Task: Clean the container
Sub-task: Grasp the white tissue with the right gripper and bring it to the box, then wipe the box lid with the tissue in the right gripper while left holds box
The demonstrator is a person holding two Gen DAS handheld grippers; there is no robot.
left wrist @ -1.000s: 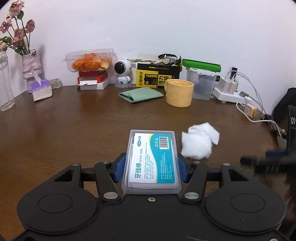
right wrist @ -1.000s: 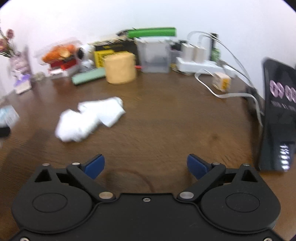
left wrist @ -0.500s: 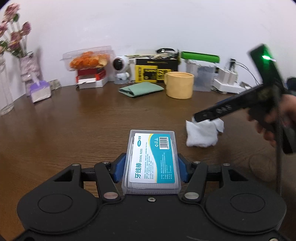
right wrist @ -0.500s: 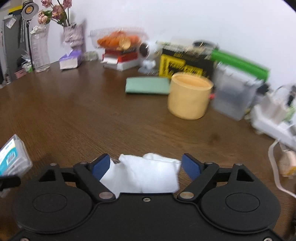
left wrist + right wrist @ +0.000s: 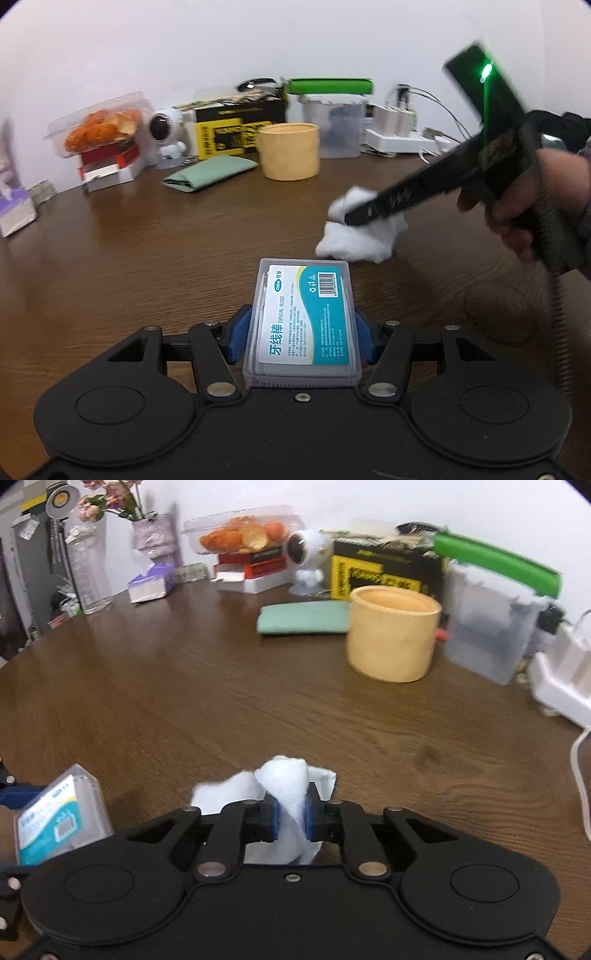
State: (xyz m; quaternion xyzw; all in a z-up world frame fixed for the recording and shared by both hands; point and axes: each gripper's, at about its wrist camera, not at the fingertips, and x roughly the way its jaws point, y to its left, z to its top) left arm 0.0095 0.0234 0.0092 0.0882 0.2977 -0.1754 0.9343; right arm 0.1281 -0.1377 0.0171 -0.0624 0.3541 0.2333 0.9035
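**Wipe Pinched, Floss Box Waiting to Its Left**

Brown wooden table (image 5: 184, 686) stretched under both tools. On it, the left gripper (image 5: 302, 332) clenched the clear floss container (image 5: 304, 321), long axis pointing away, label up. Just right of it, the right gripper (image 5: 290, 818) had clamped onto the white wipe (image 5: 284, 775), bunched against the tabletop; the container lay to its left.

The middle of the counter (image 5: 177, 686) lies bare wood — broad room for a claw to pass from its left edge toward the centre. The back is crowded: a yellow cup (image 5: 393, 638) with a green pouch (image 5: 303, 618) just beside it, a clear bin (image 5: 491, 627) and a white power strip (image 5: 561, 686) along the wall. At far left a glass vase (image 5: 86, 576) and tissue box (image 5: 149, 583) stand in the way.
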